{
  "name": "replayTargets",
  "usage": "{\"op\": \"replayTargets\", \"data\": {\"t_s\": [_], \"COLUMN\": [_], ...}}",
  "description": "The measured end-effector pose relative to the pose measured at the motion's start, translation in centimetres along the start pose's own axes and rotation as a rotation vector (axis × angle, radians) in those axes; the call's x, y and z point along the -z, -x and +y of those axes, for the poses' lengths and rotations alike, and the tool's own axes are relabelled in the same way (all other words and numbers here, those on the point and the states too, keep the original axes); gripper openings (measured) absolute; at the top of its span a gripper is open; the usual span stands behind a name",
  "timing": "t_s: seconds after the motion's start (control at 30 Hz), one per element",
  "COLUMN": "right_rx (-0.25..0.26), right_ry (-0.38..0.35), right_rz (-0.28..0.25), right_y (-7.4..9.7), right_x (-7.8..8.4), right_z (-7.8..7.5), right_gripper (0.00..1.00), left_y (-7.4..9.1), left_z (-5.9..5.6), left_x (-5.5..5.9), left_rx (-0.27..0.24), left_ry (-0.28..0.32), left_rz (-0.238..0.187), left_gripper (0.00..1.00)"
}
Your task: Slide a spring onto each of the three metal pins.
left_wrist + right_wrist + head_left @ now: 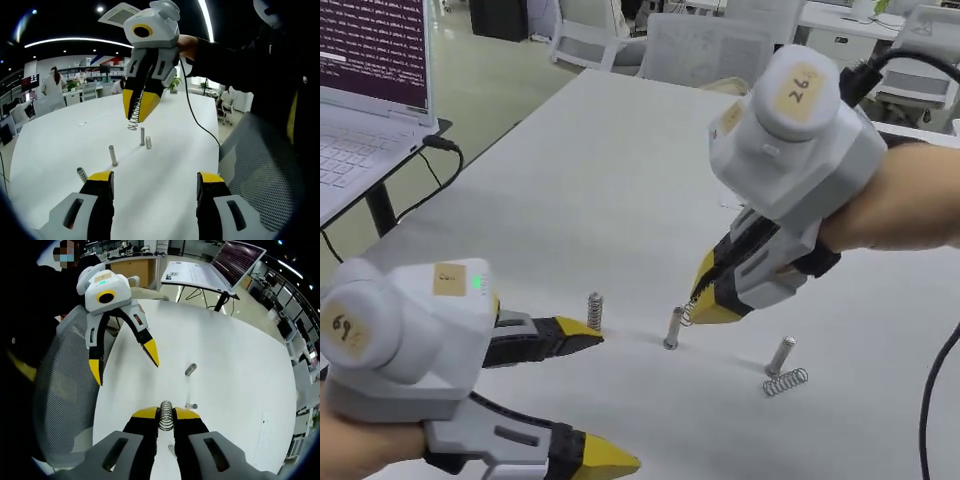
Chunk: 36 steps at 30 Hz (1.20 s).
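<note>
Holding a spring clenched at frame centre, the right tool hovers just above the middle pin; the coil's bore should sit squarely over the pin tip before lowering, judged from here. The left tool, lower left, gapes released.

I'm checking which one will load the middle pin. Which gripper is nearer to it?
Right. The right gripper, shut on a spring, hovers beside the top of the middle pin; the left gripper, open, sits further off, past the sprung pin.
</note>
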State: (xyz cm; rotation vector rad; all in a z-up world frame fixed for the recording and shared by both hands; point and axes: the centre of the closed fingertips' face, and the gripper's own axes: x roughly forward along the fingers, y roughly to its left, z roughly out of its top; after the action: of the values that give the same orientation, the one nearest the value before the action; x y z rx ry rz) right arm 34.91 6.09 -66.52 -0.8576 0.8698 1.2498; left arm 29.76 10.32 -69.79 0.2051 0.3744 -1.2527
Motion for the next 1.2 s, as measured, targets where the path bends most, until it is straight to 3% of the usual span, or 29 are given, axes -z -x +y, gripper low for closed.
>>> {"op": "replayTargets", "data": {"t_s": [0.33, 0.57, 0.87, 1.2], "right_rx": [0.011, -0.007, -0.037, -0.076], "right_ry": [0.016, 0.022, 0.045, 0.040], "right_rz": [0.058, 0.094, 0.186, 0.223], "right_y": [-0.1, -0.7, -2.8, -4.9], "right_x": [0.4, 0.6, 1.8, 2.1], "right_z": [-2.7, -3.6, -4.7, -5.7], "right_gripper": [0.09, 0.09, 0.09, 0.09], "left_y": [0.5, 0.4, 0.2, 0.2], "left_z": [0.3, 0.2, 0.2, -0.1], "left_x": [0.3, 0.6, 0.8, 1.1], "left_rx": [-0.025, -0.029, -0.024, -0.019], "left_ry": [-0.009, -0.025, -0.034, -0.044], "left_rz": [0.004, 0.020, 0.032, 0.043], "left_gripper": [0.64, 0.63, 0.62, 0.61]}}
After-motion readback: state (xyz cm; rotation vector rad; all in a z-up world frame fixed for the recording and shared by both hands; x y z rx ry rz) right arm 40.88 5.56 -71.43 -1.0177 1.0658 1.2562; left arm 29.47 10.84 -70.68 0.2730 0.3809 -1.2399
